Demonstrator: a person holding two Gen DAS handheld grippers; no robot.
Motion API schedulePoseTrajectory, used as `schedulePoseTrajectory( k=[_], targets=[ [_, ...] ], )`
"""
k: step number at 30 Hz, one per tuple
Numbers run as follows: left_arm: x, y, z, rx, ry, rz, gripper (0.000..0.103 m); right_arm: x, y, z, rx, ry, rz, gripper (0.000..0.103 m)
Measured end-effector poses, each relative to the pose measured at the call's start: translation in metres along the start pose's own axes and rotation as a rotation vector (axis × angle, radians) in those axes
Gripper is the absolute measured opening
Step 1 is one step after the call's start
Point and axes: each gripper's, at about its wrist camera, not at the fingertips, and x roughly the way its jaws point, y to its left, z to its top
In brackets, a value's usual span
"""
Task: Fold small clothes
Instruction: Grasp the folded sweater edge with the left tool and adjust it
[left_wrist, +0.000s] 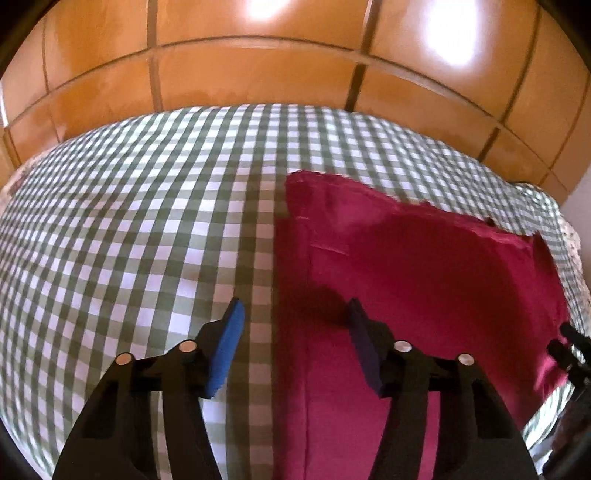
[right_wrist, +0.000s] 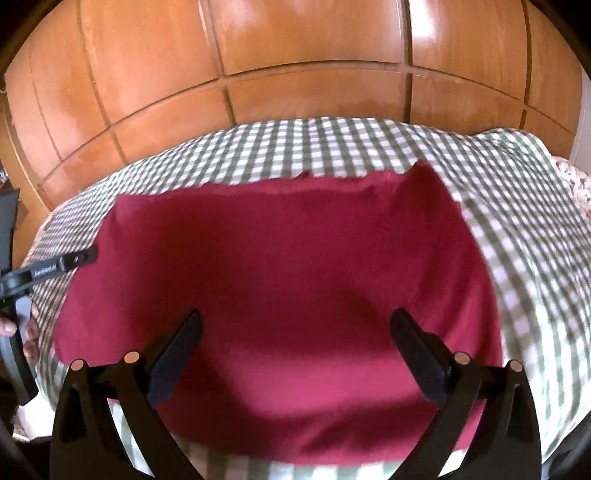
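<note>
Nearest to me, my left gripper (left_wrist: 295, 314) has its jaws part open with nothing between them: one pad hangs over the checked cloth (left_wrist: 147, 221), the other over the left edge of the red garment (left_wrist: 424, 277), neither pressing it that I can see. My right gripper (right_wrist: 295, 328) stands with jaws wide apart above the middle of the same garment (right_wrist: 277, 277), also holding nothing. The garment lies spread nearly flat on the cloth-covered table, its far hem ragged-looking and one far corner turned up. I judge it light, limp and thin, so it will sag and slide on the cloth rather than keep shape; I would pinch it at an edge or corner, not the middle. Beyond the table stands a wooden panelled cupboard front (right_wrist: 295, 55).
</note>
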Motion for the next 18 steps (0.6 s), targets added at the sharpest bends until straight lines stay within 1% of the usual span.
schedulePoseTrajectory(
  k=[1, 3, 5, 8, 10, 11, 12, 13, 14, 16, 18],
  targets=[
    [0.003, 0.001, 0.001, -0.005, 0.002, 0.006, 0.056, 0.005, -0.003, 0.006, 0.0, 0.005, -0.003, 0.101],
    [0.009, 0.0, 0.002, -0.002, 0.009, 0.026, 0.056, 0.015, -0.011, 0.018, -0.005, 0.016, -0.045, 0.101],
    [0.016, -0.002, 0.004, 0.015, 0.009, 0.051, 0.056, 0.023, -0.019, 0.026, -0.003, 0.022, -0.053, 0.101],
    [0.025, -0.005, 0.007, 0.033, 0.005, 0.091, 0.056, 0.045, -0.038, 0.042, 0.022, 0.051, -0.079, 0.101],
    [0.032, -0.005, 0.009, 0.025, 0.015, 0.103, 0.056, 0.062, -0.054, 0.05, 0.047, 0.071, -0.105, 0.101],
    [0.035, -0.004, 0.01, 0.018, 0.015, 0.106, 0.058, 0.066, -0.057, 0.052, 0.052, 0.078, -0.111, 0.101],
    [0.037, -0.003, 0.01, 0.012, 0.011, 0.112, 0.059, 0.072, -0.064, 0.054, 0.067, 0.087, -0.093, 0.101],
    [0.038, -0.002, 0.009, 0.008, 0.004, 0.122, 0.064, 0.076, -0.069, 0.055, 0.084, 0.084, -0.079, 0.101],
    [0.039, -0.001, 0.008, 0.003, 0.001, 0.124, 0.066, 0.077, -0.072, 0.055, 0.094, 0.078, -0.076, 0.101],
    [0.038, 0.002, 0.008, -0.015, 0.001, 0.117, 0.068, 0.077, -0.072, 0.054, 0.09, 0.066, -0.079, 0.101],
    [0.031, 0.002, 0.009, -0.021, -0.007, 0.142, 0.07, 0.075, -0.071, 0.051, 0.081, 0.052, -0.084, 0.101]
  ],
)
